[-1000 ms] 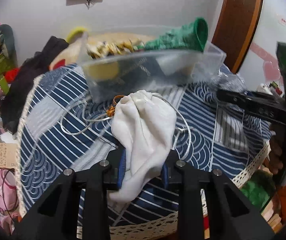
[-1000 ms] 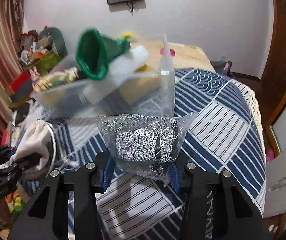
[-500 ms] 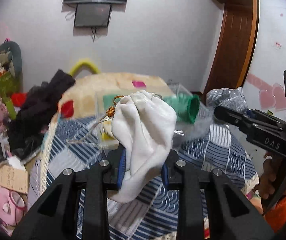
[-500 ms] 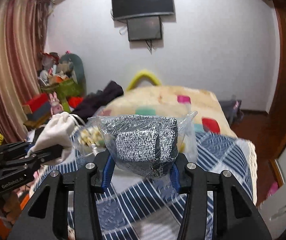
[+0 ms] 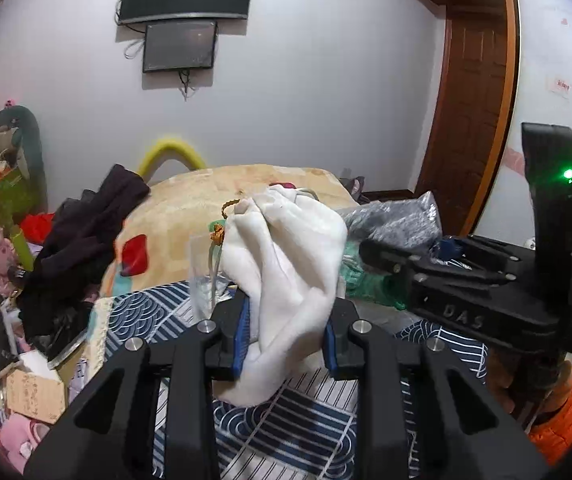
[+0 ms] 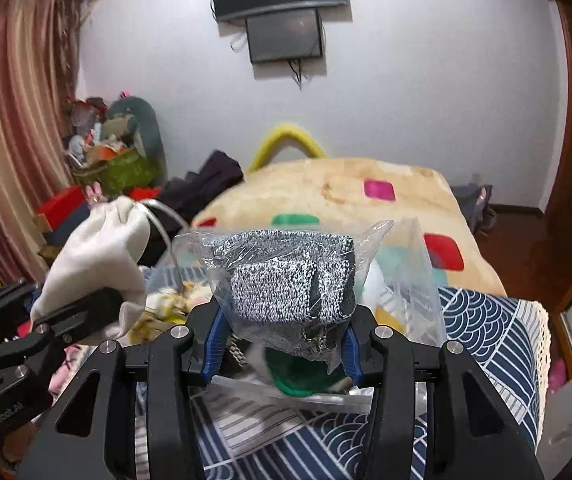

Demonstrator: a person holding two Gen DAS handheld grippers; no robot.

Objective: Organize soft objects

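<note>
My left gripper [image 5: 286,336] is shut on a white drawstring pouch [image 5: 290,256] and holds it up in the air; the pouch also shows in the right wrist view [image 6: 97,256]. My right gripper [image 6: 281,344] is shut on a grey knitted item in a clear plastic bag [image 6: 286,276], also seen in the left wrist view [image 5: 398,220]. Both are held over a clear plastic bin [image 6: 422,280] holding a green knitted item [image 6: 298,372] and other soft things. The bin stands on the blue patterned cloth [image 6: 482,320].
A bed with a beige blanket with coloured squares [image 6: 358,184] lies behind the bin. Dark clothes [image 5: 85,232] are piled at its left. Clutter and toys [image 6: 113,152] stand by the curtain. A wooden door [image 5: 474,100] is at the right.
Both grippers have risen with their loads from near the cloth to above the bin and moved closer together. The views now tilt up toward the wall.
</note>
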